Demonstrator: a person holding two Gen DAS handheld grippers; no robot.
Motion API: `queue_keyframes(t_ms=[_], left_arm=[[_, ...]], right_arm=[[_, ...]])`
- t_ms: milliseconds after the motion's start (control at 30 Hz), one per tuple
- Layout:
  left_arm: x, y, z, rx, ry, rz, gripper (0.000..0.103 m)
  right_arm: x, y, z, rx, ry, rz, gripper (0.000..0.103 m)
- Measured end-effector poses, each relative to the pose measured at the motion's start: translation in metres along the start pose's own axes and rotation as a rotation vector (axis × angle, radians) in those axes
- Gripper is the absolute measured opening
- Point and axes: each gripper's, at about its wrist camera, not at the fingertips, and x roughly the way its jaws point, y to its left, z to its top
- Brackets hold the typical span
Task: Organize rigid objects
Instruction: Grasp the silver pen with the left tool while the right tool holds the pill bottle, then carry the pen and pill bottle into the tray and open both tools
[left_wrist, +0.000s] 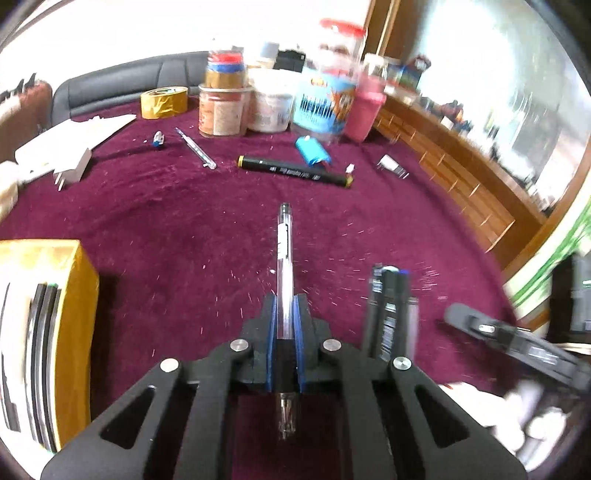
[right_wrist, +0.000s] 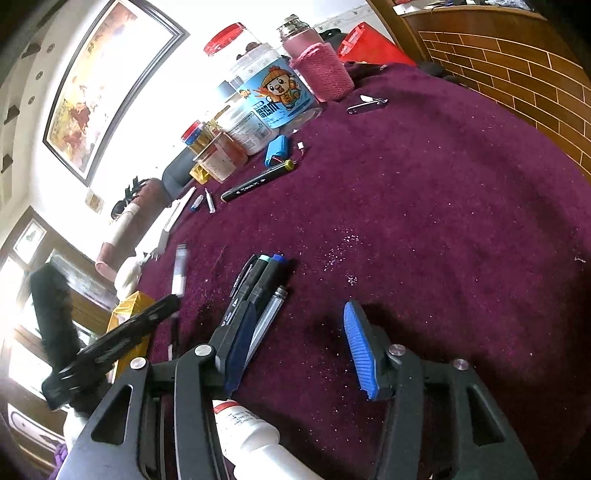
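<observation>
My left gripper (left_wrist: 285, 306) is shut on a clear ballpoint pen (left_wrist: 284, 251), which sticks out forward over the maroon tablecloth (left_wrist: 184, 229). The right wrist view shows that pen (right_wrist: 180, 271) blurred at the left. A bundle of dark markers and pens (right_wrist: 258, 280) lies on the cloth just beside the left finger of my right gripper (right_wrist: 301, 314), which is open with only bare cloth between its blue pads. The same bundle (left_wrist: 388, 314) lies to the right of my left gripper. Farther back lie a black marker with yellow ends (left_wrist: 295, 171) and a blue battery pack (left_wrist: 312, 149).
Jars and tubs (left_wrist: 325, 99), a pink-sleeved bottle (right_wrist: 321, 70) and a yellow tape roll (left_wrist: 164, 101) line the far edge. A yellow box (left_wrist: 55, 314) stands at the left. A white charger (left_wrist: 70, 170), a thin tool (left_wrist: 195, 147), a nail clipper (right_wrist: 365, 105) and a white bottle (right_wrist: 251, 432) lie about.
</observation>
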Motion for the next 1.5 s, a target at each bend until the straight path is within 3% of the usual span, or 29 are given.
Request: queue_keyframes(t_ms=[200,267,500,567,800,900,1000,1100,1233,1500], left_arm=[[-0.066,0.02,-0.02,-0.115,-0.092,-0.194,0.006],[-0.087,0.025,-0.025,-0.133,-0.124,-0.245,0.006],[-0.145,0.048,-0.042,-0.127,-0.207,-0.336,0.006],[-0.149,0.057,-0.044,-0.14,-0.21,-0.346,0.006],[-0.164,0.102,-0.064,-0.227,-0.217,-0.28,0.006],[-0.175,0.128,-0.074,-0.266,-0.226,-0.221,0.006],[-0.184,0.156,-0.083,-0.307,-0.233,-0.161,0.006],[-0.188,0.181,-0.092,-0.36,-0.234,-0.118,0.006],[-0.188,0.203,-0.096,-0.4,-0.227,-0.067,0.007],[-0.16,0.255,-0.087,-0.449,-0.112,-0.005,0.007]], right_arm=[[-0.002,-0.003,-0.001,0.014,-0.001,0.017,0.046],[-0.004,0.003,-0.001,-0.019,0.034,-0.012,0.046],[-0.036,0.071,-0.029,-0.39,0.13,-0.046,0.046],[-0.028,0.091,-0.041,-0.52,0.174,-0.096,0.046],[0.009,0.114,-0.068,-0.766,0.291,-0.254,0.043],[0.01,0.112,-0.07,-0.776,0.301,-0.277,0.033],[0.005,0.107,-0.068,-0.729,0.292,-0.279,0.033],[-0.004,0.102,-0.06,-0.638,0.27,-0.236,0.033],[-0.024,0.108,-0.046,-0.514,0.24,-0.119,0.033],[-0.02,0.172,-0.05,-0.424,0.271,0.137,0.033]])
